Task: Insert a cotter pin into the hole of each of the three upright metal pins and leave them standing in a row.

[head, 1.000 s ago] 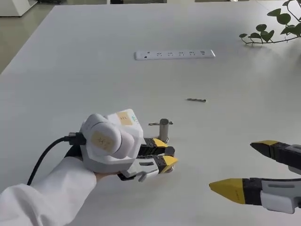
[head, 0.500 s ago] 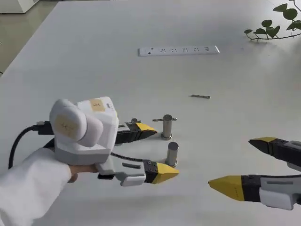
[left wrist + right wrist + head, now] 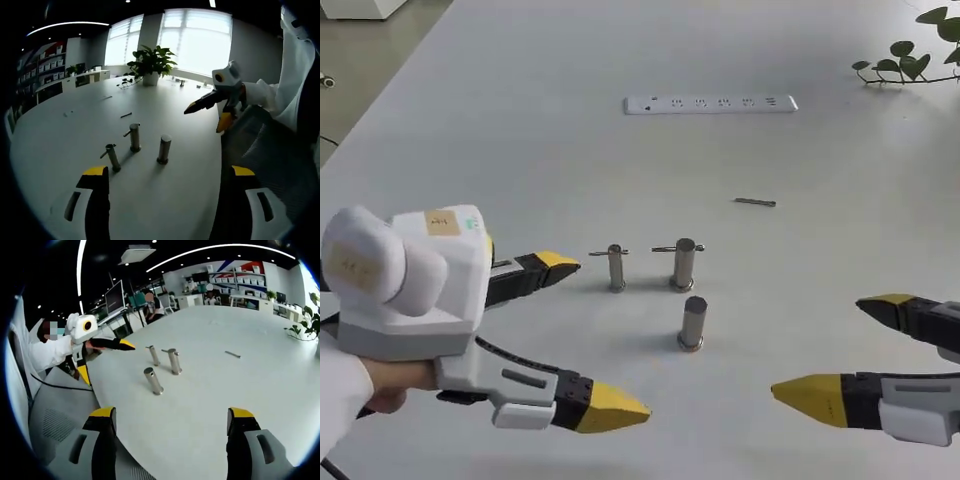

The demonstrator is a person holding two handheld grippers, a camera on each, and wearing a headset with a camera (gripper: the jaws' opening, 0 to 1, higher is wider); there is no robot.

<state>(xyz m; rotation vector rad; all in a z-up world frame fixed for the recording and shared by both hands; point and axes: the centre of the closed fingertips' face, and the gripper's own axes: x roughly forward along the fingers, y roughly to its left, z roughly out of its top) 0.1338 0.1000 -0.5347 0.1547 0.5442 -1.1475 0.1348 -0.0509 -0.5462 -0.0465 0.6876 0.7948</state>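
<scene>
Three metal pins stand upright on the white table (image 3: 520,150). The left pin (image 3: 616,268) and the middle pin (image 3: 684,263) each carry a cotter pin through the top. The third pin (image 3: 693,323) stands nearer, in front of the middle one, with no cotter pin in it. A loose cotter pin (image 3: 755,202) lies flat farther back. My left gripper (image 3: 585,335) is open and holds nothing, left of the pins. My right gripper (image 3: 845,350) is open, right of them. In the left gripper view the bare pin (image 3: 164,148) stands rightmost; in the right gripper view that bare pin (image 3: 153,381) is closest.
A white power strip (image 3: 710,103) lies across the far middle of the table. Plant leaves (image 3: 910,60) reach in at the far right corner. The table's left edge (image 3: 380,110) borders open floor. People and shelves show beyond the table's far side in the right gripper view.
The left gripper, shut close to the pins a second ago, has opened and drawn back to the left, uncovering the left pin and the bare pin. The right gripper has stayed put.
</scene>
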